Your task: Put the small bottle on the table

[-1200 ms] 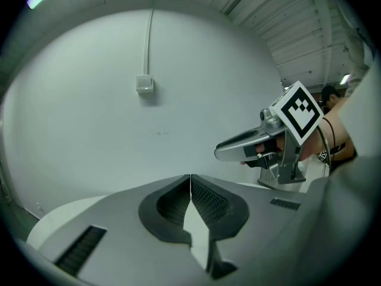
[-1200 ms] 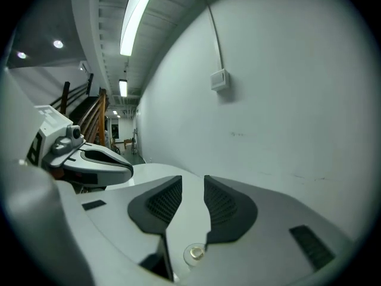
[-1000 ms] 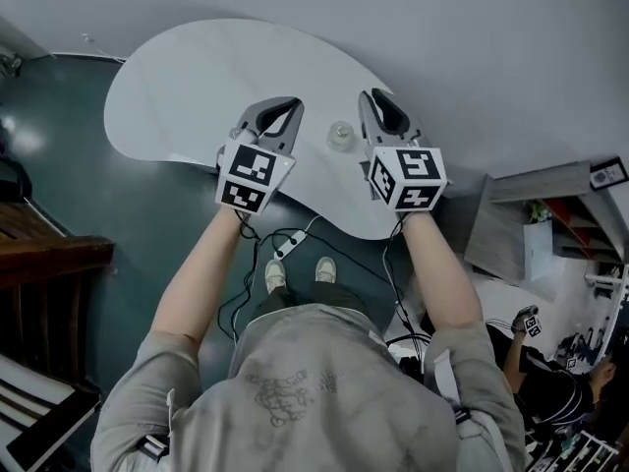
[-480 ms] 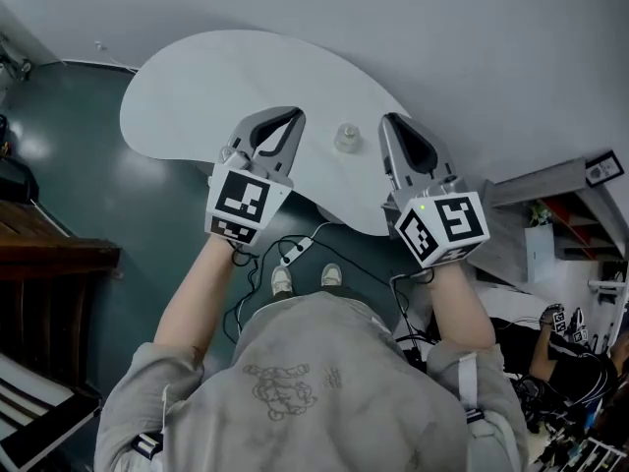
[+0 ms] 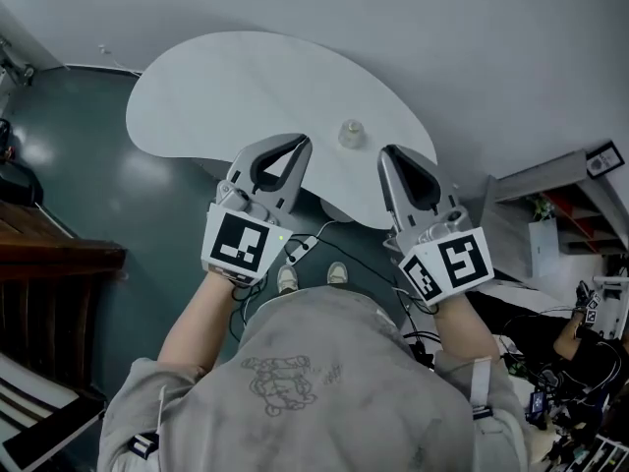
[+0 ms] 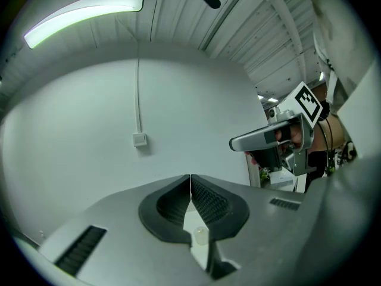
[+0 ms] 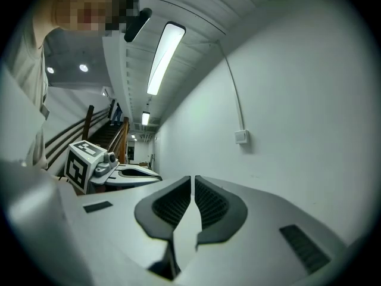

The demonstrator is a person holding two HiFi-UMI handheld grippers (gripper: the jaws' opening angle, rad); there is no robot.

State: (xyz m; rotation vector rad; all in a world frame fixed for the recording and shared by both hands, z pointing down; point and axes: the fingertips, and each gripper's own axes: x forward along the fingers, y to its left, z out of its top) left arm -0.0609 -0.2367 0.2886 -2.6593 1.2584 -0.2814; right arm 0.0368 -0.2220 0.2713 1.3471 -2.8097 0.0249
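Left gripper [image 5: 302,143] & right gripper [image 5: 386,152] had pulled back, fingers closed on nothing; small bottle [image 5: 350,133] stood on bench [image 5: 226,77] ahead, betw. them, so task prob. done.

One white table [image 5: 226,77], one small bottle [image 5: 351,133] toward its three o'clock edge, two grippers, namely the left gripper [image 5: 293,146] and the right gripper [image 5: 391,155], and two shoes [image 5: 287,279] are visible.
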